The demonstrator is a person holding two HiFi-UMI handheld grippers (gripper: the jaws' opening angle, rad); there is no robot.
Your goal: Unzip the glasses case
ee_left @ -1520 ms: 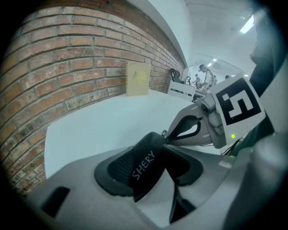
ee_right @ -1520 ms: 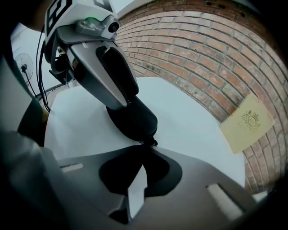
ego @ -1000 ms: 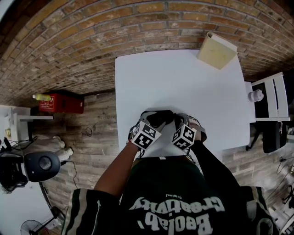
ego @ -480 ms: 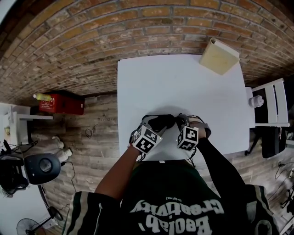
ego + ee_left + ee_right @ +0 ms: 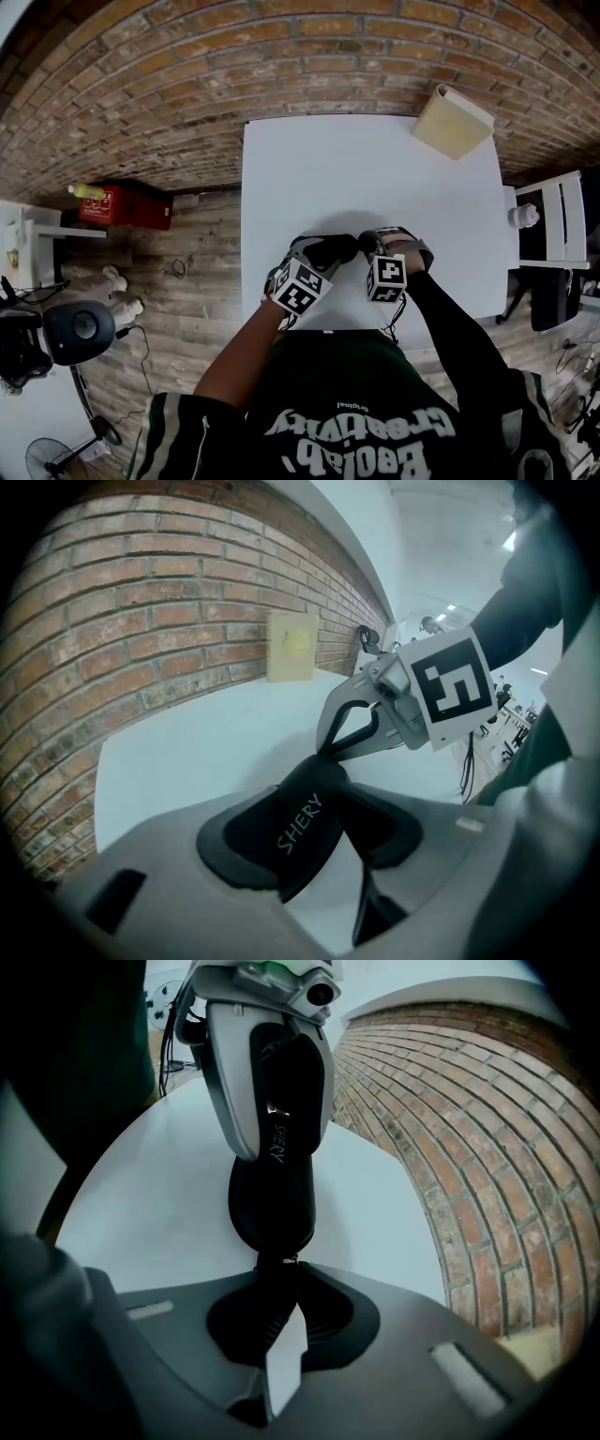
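Observation:
A black glasses case (image 5: 333,250) marked SHERY is held just above the near part of the white table (image 5: 375,178). My left gripper (image 5: 317,255) is shut on the case, whose body (image 5: 291,832) fills the space between the pads. My right gripper (image 5: 367,246) is shut on the zipper pull (image 5: 275,1258) at the case's rounded end (image 5: 272,1194). In the left gripper view the right gripper (image 5: 330,750) meets the case's far tip. The zipper line itself is hard to make out.
A tan book (image 5: 453,122) lies at the table's far right corner, against the brick wall (image 5: 141,621). A white chair (image 5: 553,220) stands right of the table and a red box (image 5: 127,206) sits on the floor to the left. My body is at the near edge.
The right gripper has rolled about its own axis, its marker cube now facing differently, and shifted slightly right. The left gripper and the case have stayed in place.

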